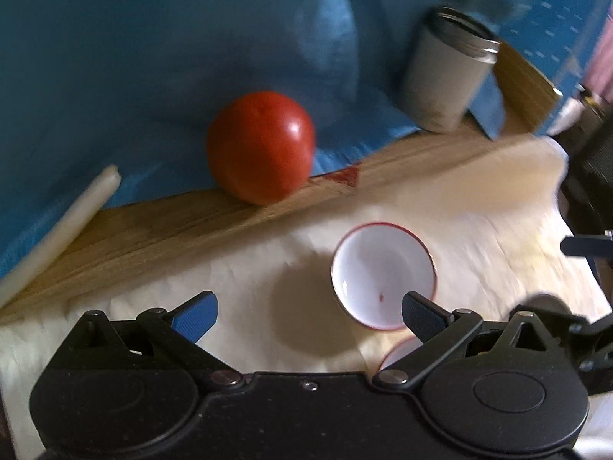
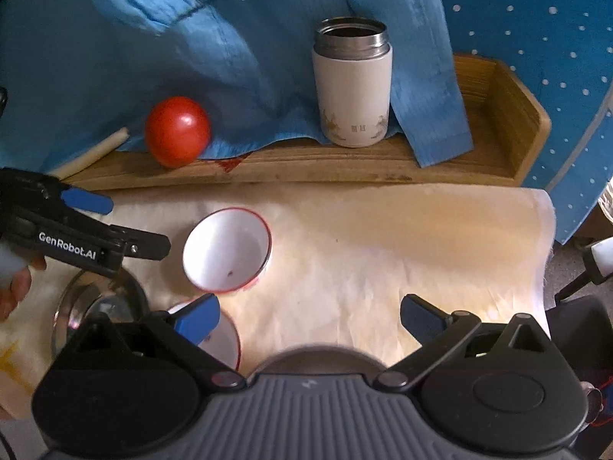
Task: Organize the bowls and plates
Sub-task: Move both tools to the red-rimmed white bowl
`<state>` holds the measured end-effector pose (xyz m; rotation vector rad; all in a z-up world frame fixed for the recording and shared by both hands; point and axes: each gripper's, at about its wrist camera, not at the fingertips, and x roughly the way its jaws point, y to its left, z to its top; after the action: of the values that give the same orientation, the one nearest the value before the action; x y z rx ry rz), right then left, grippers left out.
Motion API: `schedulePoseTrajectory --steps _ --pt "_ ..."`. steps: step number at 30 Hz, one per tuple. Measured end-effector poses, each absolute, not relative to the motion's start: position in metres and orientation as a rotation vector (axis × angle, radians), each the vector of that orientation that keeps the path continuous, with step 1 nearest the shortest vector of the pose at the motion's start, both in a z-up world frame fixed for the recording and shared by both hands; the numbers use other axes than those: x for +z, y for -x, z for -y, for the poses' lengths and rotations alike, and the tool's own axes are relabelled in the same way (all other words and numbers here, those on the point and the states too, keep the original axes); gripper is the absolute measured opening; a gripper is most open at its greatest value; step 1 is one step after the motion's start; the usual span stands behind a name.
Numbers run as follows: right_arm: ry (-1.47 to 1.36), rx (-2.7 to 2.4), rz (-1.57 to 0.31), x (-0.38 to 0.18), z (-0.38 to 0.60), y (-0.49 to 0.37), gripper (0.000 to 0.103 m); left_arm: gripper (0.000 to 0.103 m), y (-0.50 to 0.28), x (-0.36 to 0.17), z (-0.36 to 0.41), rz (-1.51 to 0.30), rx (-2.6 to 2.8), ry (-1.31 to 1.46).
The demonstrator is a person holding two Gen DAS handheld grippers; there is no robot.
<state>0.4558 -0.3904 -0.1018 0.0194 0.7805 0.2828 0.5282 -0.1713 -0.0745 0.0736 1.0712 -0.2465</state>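
- Centrally, the white bowl point(image 2: 227, 250) with a red rim lies tipped on the cream cloth point(image 2: 383, 253), its mouth turned toward the cameras; nothing grips it.
- Just nearer the right camera lies a second red-rimmed dish point(image 2: 226, 339), largely hidden behind a blue fingertip; whether it is a plate or a bowl cannot be told.
- At the left edge of the right view sits a metal bowl point(image 2: 99, 303), apart from the white pieces and partly under the left gripper.
- Left gripper point(image 1: 309, 312): jaws wide apart, empty, the right pad overlapping the tipped bowl's near rim in the picture; contact cannot be confirmed.
- Right gripper point(image 2: 308, 316): jaws likewise wide apart, holding nothing, above bare cloth.
- Behind, on the wooden tray point(image 2: 528, 134), stand a tomato point(image 2: 178, 131) and an open flask point(image 2: 352, 84) against blue fabric point(image 2: 237, 57); these seem to lie outside the task.
- Progress, as judged: early. No stacking is visible; the three vessels lie separate, so gathering and nesting them all appears to remain.
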Motion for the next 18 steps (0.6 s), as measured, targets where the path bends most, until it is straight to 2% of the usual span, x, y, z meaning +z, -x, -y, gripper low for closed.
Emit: schedulePoseTrajectory --steps 18 --pt "-0.083 0.307 -0.870 -0.124 0.376 -0.517 0.102 0.102 -0.550 -0.106 0.169 -1.151 -0.058 0.102"
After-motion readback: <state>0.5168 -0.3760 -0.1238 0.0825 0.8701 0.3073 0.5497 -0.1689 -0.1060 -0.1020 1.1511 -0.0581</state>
